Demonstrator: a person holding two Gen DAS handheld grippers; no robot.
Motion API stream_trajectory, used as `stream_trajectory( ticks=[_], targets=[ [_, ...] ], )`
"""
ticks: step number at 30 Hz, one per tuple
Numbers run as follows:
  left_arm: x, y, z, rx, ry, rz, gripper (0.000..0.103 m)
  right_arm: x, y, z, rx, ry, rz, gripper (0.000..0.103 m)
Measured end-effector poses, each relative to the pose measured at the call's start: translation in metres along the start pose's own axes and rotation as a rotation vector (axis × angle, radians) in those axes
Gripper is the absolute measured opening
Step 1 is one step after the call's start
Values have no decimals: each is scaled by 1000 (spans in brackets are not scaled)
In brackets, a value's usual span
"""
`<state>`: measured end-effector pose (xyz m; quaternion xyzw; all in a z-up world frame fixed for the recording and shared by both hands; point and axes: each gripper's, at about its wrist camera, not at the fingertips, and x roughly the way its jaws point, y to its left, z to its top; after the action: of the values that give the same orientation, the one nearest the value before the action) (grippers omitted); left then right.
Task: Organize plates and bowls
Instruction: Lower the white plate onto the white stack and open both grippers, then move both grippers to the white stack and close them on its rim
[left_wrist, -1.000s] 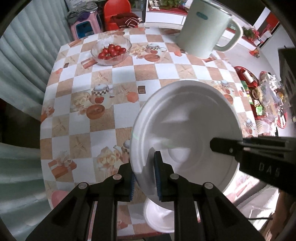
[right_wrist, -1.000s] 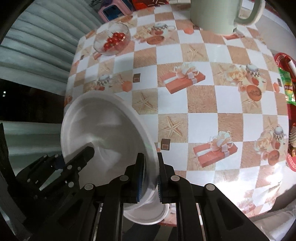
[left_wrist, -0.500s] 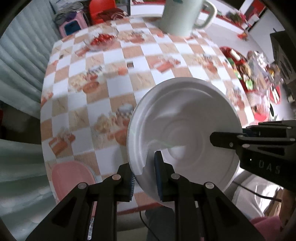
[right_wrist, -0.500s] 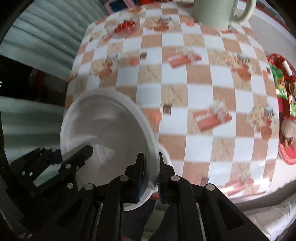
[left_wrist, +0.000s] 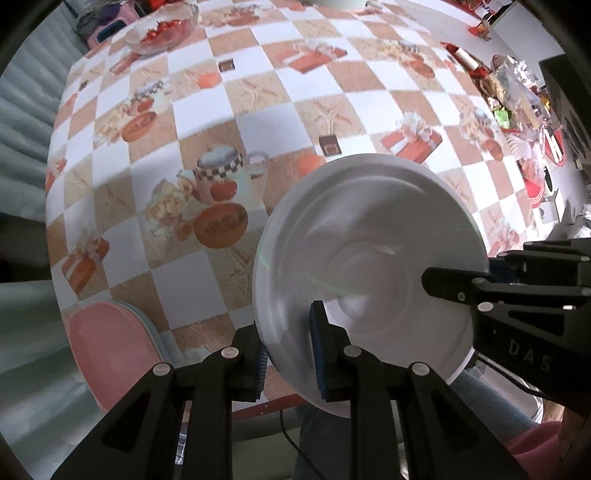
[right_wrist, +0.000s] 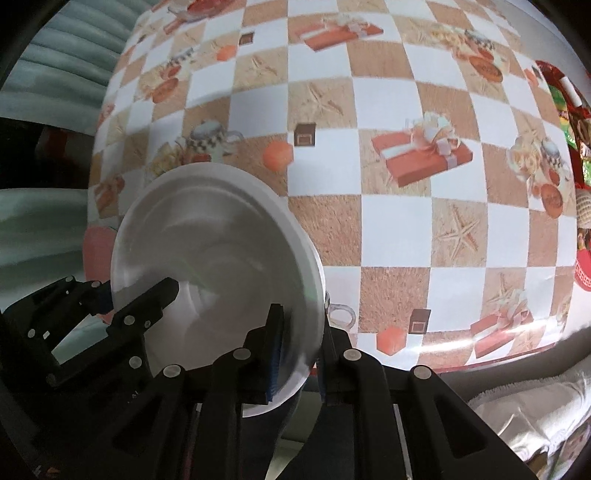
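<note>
Both grippers, left gripper (left_wrist: 288, 354) and right gripper (right_wrist: 297, 350), with jaws clamped on the white plate (left_wrist: 369, 273) at opposite rims. Now swung lower over the counter (left_wrist: 258, 92) (pink plate (left_wrist: 110, 350) at 8 o'clock), likely heading there for stacking.

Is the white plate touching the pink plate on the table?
Apart. The left wrist view shows the white plate held in both grippers, with checkered cloth between it and the pink plate.
</note>
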<state>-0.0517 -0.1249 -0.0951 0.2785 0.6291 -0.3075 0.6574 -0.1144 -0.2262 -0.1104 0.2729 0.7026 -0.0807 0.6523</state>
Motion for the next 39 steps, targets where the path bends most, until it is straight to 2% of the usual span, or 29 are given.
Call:
stream_trajectory(
  ticks=[2, 5, 7, 9, 10, 12, 13, 17, 21, 22, 28, 31, 39],
  targets=[
    [4, 0, -2, 0, 10, 5, 23, 4, 0, -1, -1, 9, 5, 17],
    [7, 0, -3, 1, 21, 8, 36, 10, 0, 0, -10, 24, 21, 17],
    [8, -2, -4, 8, 22, 11, 58, 12, 2, 0, -19, 37, 23, 18],
    [6, -2, -5, 16, 7, 30, 72, 13, 2, -1, -25, 47, 9, 21],
    [5, -2, -6, 17, 2, 38, 78, 13, 1, -2, -23, 48, 7, 29],
    [3, 2, -6, 9, 7, 45, 79, 10, -3, 1, -6, 36, 20, 93],
    [3, 4, -6, 1, 13, 41, 79, 6, -5, 1, 2, 22, 33, 100],
    [1, 17, -10, -37, 19, 38, 84, -2, -13, 3, 10, 17, 24, 101],
    [-2, 28, -14, -58, 25, 44, 97, -1, -19, 0, 7, 36, -1, 101],
    [-2, 30, -15, -57, 26, 49, 103, 0, -21, -2, 13, 44, -5, 101],
    [5, 36, -21, -77, 63, 50, 103, 11, -37, -11, 85, 109, -38, 101],
    [8, 35, -23, -72, 83, 63, 103, 13, -37, -12, 87, 120, -49, 101],
    [5, 37, -24, -74, 77, 94, 103, 17, -28, -12, 59, 134, -56, 101]
  ],
)
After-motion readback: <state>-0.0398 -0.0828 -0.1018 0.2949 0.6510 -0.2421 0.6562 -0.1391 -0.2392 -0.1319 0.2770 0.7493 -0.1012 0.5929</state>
